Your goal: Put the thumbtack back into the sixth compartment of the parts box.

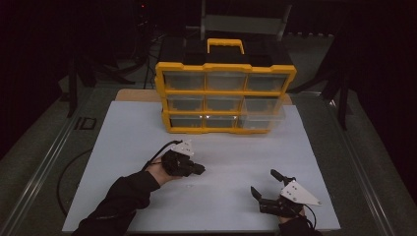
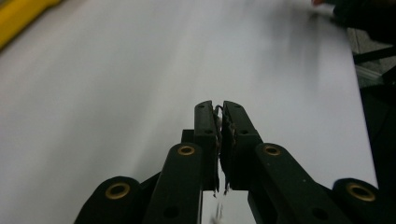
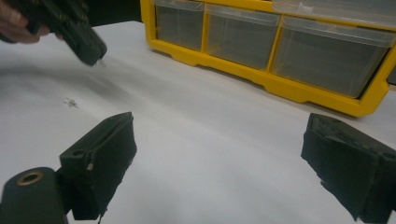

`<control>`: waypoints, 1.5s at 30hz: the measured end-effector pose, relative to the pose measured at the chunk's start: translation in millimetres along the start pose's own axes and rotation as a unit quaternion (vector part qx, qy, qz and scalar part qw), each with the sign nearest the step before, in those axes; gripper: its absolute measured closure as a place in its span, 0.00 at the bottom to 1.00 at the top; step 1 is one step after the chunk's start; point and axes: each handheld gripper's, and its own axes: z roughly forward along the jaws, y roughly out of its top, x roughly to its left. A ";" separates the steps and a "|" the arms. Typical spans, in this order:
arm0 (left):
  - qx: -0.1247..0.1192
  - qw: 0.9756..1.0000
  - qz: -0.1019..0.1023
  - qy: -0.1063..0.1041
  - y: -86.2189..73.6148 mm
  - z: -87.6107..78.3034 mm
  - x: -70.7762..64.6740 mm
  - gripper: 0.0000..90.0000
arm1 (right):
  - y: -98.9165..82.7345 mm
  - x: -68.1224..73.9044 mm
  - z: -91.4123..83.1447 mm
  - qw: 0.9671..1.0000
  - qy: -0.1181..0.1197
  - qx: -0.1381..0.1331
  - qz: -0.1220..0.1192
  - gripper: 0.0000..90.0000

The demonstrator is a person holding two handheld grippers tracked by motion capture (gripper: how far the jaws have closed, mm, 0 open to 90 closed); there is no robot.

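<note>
the left gripper [image 2: 219, 108] is clamped on a small wire piece [image 2: 217, 110] above the white board [image 1: 147, 128], while the right gripper [image 1: 270, 184] gapes wide near the yellow drawer organizer [image 1: 226, 93].

My left gripper [image 2: 219, 114] has matt black plastic jaws, smooth on the outside, with brass-coloured metal rivets set in the links. Its pads look worn and rough along the inner faces, and a small thin piece of what looks like bright wire [image 2: 218, 110] is pinched between them. My right gripper [image 3: 219, 154] carries pads [image 3: 105, 154] of coarse, matt black rubber-like material with ragged edges. A pale grey, smooth plate tops it. The board [image 1: 147, 123] under my work is white, matt and smooth, like coated sheet. The organizer [image 1: 225, 93] has a glossy yellow plastic frame and clear, slightly cloudy plastic drawers.
</note>
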 end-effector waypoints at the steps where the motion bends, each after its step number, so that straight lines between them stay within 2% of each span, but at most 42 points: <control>1: -0.004 1.000 0.003 0.000 7.3 -2.3 -0.1 0.96 | 0.0 -0.1 -0.1 1.000 0.000 0.000 -0.002 0.11; 8: -0.018 1.000 0.010 -0.008 28.7 -10.5 0.3 0.96 | 0.1 -0.3 -0.3 1.000 -0.001 0.000 -0.002 0.11; 16: -0.028 0.999 0.033 -0.004 62.7 -21.0 -3.4 0.96 | 0.1 -0.7 -0.4 1.000 -0.002 0.000 -0.003 0.11; 25: -0.032 0.998 0.051 -0.007 89.5 -21.4 -5.1 0.96 | 0.3 -0.9 -0.6 1.000 0.000 -0.002 -0.001 0.11; 34: -0.052 0.997 0.052 -0.012 114.5 -25.6 -3.4 0.96 | 0.3 -1.0 -0.7 1.000 0.001 -0.003 0.000 0.11; 38: -0.058 0.997 0.058 -0.009 123.9 -27.0 -4.6 0.96 | 0.2 -0.9 -0.4 1.000 0.002 -0.003 -0.001 0.11; 45: -0.081 0.995 0.055 -0.004 143.3 -34.4 -1.9 0.96 | 0.6 -0.7 -0.9 1.000 0.001 -0.003 -0.001 0.11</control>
